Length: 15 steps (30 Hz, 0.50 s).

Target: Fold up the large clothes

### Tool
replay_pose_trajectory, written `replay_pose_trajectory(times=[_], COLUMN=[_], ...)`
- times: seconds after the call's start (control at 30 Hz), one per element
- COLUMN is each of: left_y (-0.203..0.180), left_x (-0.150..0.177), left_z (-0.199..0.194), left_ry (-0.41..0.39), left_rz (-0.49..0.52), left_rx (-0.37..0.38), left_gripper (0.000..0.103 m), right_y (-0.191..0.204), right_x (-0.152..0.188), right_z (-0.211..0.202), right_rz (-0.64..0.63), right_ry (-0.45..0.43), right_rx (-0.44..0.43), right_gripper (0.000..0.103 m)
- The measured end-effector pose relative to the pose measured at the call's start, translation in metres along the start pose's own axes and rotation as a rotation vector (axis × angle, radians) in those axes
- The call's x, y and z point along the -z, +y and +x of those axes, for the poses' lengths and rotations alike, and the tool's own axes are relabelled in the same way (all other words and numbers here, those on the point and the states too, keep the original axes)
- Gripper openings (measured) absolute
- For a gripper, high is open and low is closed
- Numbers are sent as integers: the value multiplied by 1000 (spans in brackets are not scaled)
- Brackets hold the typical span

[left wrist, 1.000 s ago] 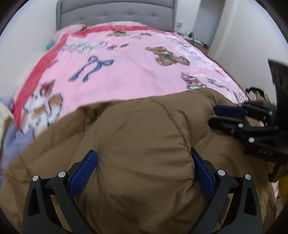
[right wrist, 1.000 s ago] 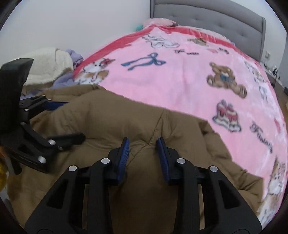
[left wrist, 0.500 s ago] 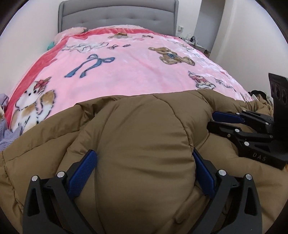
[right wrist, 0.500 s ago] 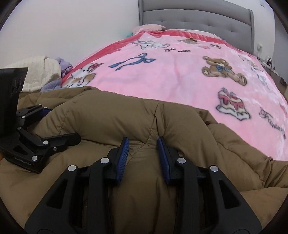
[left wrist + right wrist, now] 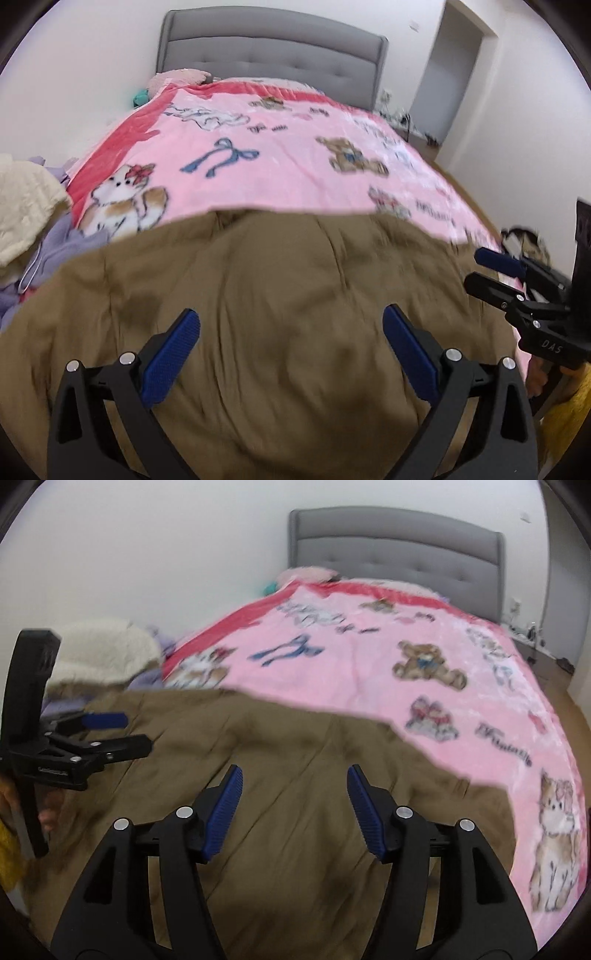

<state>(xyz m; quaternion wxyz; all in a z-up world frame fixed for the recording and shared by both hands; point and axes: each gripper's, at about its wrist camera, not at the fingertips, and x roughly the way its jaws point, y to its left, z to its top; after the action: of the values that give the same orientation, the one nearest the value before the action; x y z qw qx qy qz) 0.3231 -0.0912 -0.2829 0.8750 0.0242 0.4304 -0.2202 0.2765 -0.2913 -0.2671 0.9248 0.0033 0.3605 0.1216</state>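
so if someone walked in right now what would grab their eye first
The bright pink blanket printed with teddy bears, kittens and a blue bow, spread over the bed up to the grey tufted headboard. Next, the puffy brown coat lying across the bed's near end, with the left gripper and right gripper both above it; the right one's jaws are opening, and no fabric is pinched in either.

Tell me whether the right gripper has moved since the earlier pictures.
Yes. The right gripper has pulled back and up from the puffy brown quilted jacket: the grey padded headboard now sits lower in its view. Its jaws are opening, nothing pinched between them.
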Motion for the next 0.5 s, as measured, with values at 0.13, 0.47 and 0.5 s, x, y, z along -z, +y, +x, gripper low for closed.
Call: replay_pose_trajectory(times=[0.13, 0.47, 0.5], left_y=[-23, -15, -13], left_x=[36, 60, 61], left_z=[16, 54, 57], left_ry=[82, 148, 149], left_rz=[79, 112, 117], left_rx=[-31, -97, -95], left_gripper=[98, 98, 98], right_y=[27, 33, 32], right_x=[36, 76, 77], right_z=[2, 43, 46], right_rz=[-102, -238, -242], right_ry=[68, 184, 186], right_rx=[4, 114, 116], right_gripper=[54, 54, 54])
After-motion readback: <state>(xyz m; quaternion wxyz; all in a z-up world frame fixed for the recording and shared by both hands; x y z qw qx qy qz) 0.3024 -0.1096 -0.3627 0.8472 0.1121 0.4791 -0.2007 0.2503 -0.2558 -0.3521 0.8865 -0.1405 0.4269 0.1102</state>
